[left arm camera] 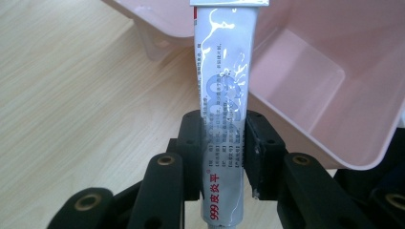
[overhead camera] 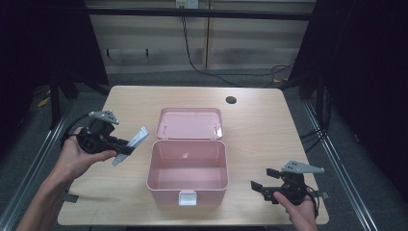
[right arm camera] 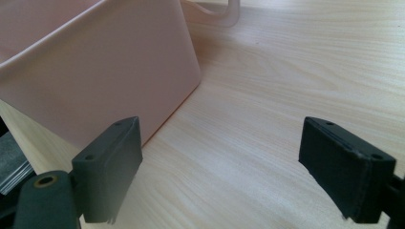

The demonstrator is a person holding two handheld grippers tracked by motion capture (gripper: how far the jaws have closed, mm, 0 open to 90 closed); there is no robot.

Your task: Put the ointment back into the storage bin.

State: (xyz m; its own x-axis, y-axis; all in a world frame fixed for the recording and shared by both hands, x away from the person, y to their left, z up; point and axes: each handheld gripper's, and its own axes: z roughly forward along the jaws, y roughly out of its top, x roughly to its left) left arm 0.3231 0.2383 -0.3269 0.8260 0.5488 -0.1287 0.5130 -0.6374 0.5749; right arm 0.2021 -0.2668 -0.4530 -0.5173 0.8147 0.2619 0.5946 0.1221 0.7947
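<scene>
A silver ointment tube (left arm camera: 224, 95) with blue and red print is clamped between the black pads of my left gripper (left arm camera: 224, 148). Seen from above, that gripper (overhead camera: 126, 148) hovers over the table's left side, left of the box, with the tube (overhead camera: 132, 143) slanting up toward it. The pink plastic box (overhead camera: 187, 166) stands open in the middle, its lid (overhead camera: 190, 123) laid back behind it; its inside (left arm camera: 315, 86) holds nothing. My right gripper (overhead camera: 262, 180) sits low at the front right of the box, jaws wide apart and empty (right arm camera: 229, 162), facing the box's outer wall (right arm camera: 95, 71).
The light wooden table (overhead camera: 255, 130) has a round cable hole (overhead camera: 231, 100) at the back right. A white latch (overhead camera: 187, 197) sticks out of the box's front. Dark floor and cables surround the table.
</scene>
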